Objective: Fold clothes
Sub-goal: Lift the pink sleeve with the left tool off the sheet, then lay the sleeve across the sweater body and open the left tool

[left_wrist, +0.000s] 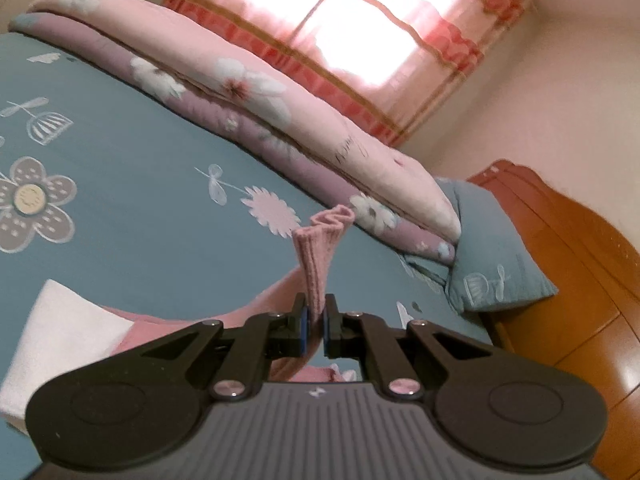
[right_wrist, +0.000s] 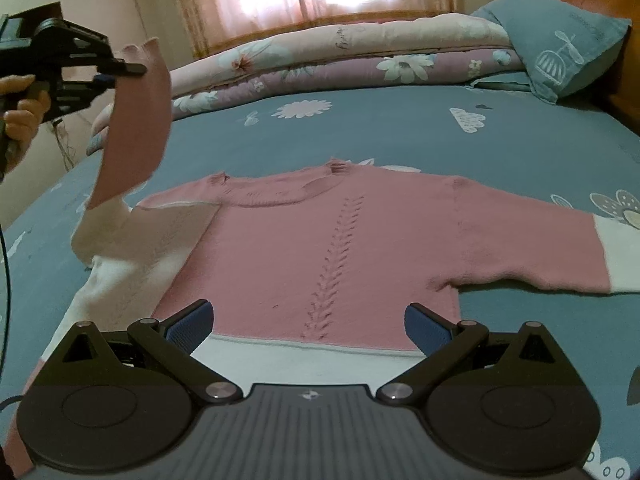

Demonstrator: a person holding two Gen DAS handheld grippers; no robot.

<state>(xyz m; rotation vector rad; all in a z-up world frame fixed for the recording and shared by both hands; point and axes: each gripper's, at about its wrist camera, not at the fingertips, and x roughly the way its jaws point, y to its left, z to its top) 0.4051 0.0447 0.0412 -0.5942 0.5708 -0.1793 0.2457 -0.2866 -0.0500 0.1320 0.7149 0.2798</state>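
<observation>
A pink and white knit sweater [right_wrist: 320,240] lies flat on the blue flowered bed sheet [right_wrist: 400,140], neck away from me. My left gripper [left_wrist: 316,316] is shut on the pink cuff of the sweater's sleeve [left_wrist: 320,248], which stands up between its pads. In the right wrist view the same left gripper [right_wrist: 124,70] holds that sleeve [right_wrist: 136,120] lifted high above the sweater's left side. My right gripper [right_wrist: 308,328] hangs open over the white hem [right_wrist: 304,364], with nothing between its fingers. The other sleeve [right_wrist: 560,256] lies spread out to the right.
A folded pink and purple flowered quilt [right_wrist: 340,60] runs along the far side of the bed, with a blue pillow [right_wrist: 560,40] at its right end. A wooden headboard [left_wrist: 568,260] stands behind the pillow. A curtained window [left_wrist: 340,20] glows beyond. A hand [right_wrist: 20,108] grips the left tool.
</observation>
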